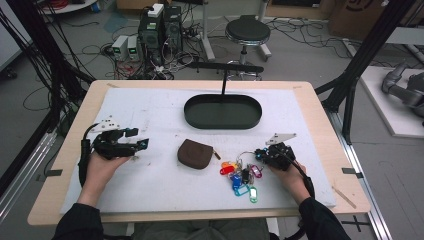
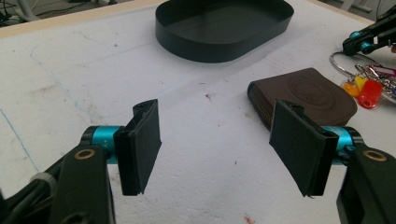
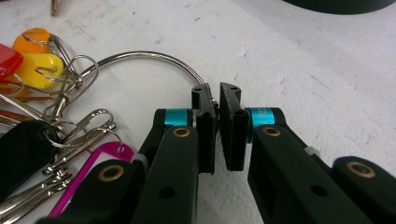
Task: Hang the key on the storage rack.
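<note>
On the desk (image 1: 320, 115) before me I count one black oval tray (image 1: 223, 111), one brown zip pouch (image 1: 195, 153) and one bunch of keys with coloured tags (image 1: 242, 176) on a single big steel ring (image 3: 140, 58). My right gripper (image 3: 217, 100) has its fingers clamped on that ring, the wire nipped between the pads while the tags lie fanned to the side on the white mat. My left gripper (image 2: 215, 140) rests with its fingers wide apart around nothing, the pouch just beyond one tip.
</note>
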Motion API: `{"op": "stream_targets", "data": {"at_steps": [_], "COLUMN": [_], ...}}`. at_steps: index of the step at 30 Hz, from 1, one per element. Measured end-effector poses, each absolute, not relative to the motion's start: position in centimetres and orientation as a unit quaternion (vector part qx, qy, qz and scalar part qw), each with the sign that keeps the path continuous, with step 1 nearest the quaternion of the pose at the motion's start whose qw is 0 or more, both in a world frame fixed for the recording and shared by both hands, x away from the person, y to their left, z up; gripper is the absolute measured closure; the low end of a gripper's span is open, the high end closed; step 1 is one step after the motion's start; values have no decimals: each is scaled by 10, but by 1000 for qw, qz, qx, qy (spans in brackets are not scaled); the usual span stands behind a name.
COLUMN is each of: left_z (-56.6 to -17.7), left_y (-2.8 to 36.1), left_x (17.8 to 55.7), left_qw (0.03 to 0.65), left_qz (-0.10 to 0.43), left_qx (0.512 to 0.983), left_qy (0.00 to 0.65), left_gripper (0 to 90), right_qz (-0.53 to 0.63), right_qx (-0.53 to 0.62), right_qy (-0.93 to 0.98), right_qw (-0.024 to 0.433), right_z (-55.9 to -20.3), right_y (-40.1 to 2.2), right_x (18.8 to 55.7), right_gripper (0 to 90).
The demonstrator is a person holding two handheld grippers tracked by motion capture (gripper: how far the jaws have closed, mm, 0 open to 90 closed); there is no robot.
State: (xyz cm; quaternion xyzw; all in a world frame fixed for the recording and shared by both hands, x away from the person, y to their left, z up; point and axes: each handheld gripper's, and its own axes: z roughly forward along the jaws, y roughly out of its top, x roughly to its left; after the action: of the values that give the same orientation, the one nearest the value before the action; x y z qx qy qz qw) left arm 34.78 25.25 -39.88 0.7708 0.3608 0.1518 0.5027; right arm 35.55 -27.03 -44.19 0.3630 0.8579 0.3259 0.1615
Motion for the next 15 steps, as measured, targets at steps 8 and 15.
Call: {"op": "stream_targets", "data": {"at_steps": [8,15], "left_z": [-399,-399], "left_y": [255,253], "left_x": [347,347], "left_qw": [504,505], "left_qz": [152,152], "left_qx": [768,769], "left_qy": [363,362], "left_gripper": [335,335], "right_qz": [373,450], "right_qx": [420,429], "right_qy": [822,782], "right_qw": [97,44], "right_z": [-440,-431], "right_y": [-290,-301], "right_x": [362,359], "right_gripper": [884,883]}}
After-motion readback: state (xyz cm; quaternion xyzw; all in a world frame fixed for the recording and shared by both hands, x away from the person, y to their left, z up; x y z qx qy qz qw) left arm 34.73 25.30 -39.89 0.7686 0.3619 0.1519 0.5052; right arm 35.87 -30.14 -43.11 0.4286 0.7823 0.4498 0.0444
